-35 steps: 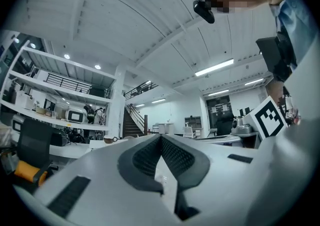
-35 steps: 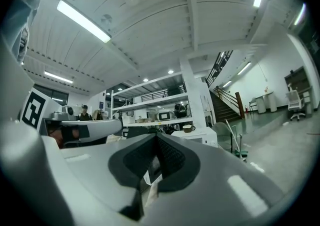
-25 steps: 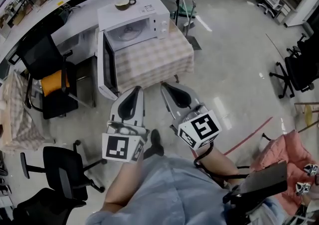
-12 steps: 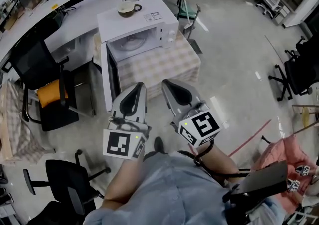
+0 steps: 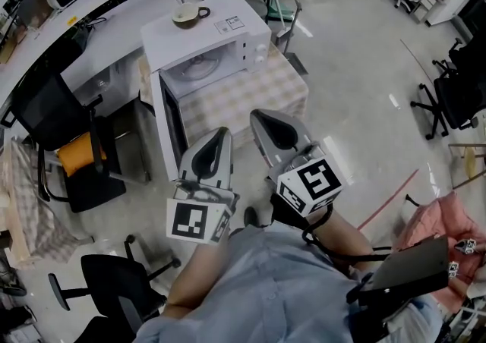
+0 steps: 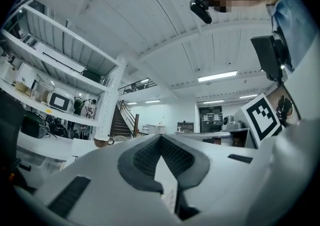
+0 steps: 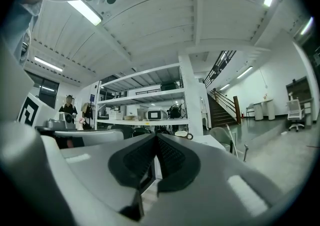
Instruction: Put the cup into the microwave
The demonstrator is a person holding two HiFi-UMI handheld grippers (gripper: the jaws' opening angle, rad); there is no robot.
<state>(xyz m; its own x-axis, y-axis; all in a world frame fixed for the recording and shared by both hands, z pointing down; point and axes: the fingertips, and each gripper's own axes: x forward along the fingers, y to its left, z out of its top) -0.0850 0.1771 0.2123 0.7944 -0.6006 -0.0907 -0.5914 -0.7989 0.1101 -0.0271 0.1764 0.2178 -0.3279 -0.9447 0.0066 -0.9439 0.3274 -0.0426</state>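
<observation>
Cup (image 5: 188,14) stands on top of the white microwave (image 5: 235,49), beside a label (image 5: 230,24) too small to read. The microwave door (image 5: 168,125) is open, and a glass plate (image 5: 199,70) lies inside. The left gripper (image 5: 222,133) and the right gripper (image 5: 259,116) are well apart from the cup, their fingers pressed together on nothing.

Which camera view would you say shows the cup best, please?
The head view: the cup shows whole, rim and handle, on top of the microwave. The left gripper view and right gripper view each show it only small and distant, just over the left tool and right tool.
</observation>
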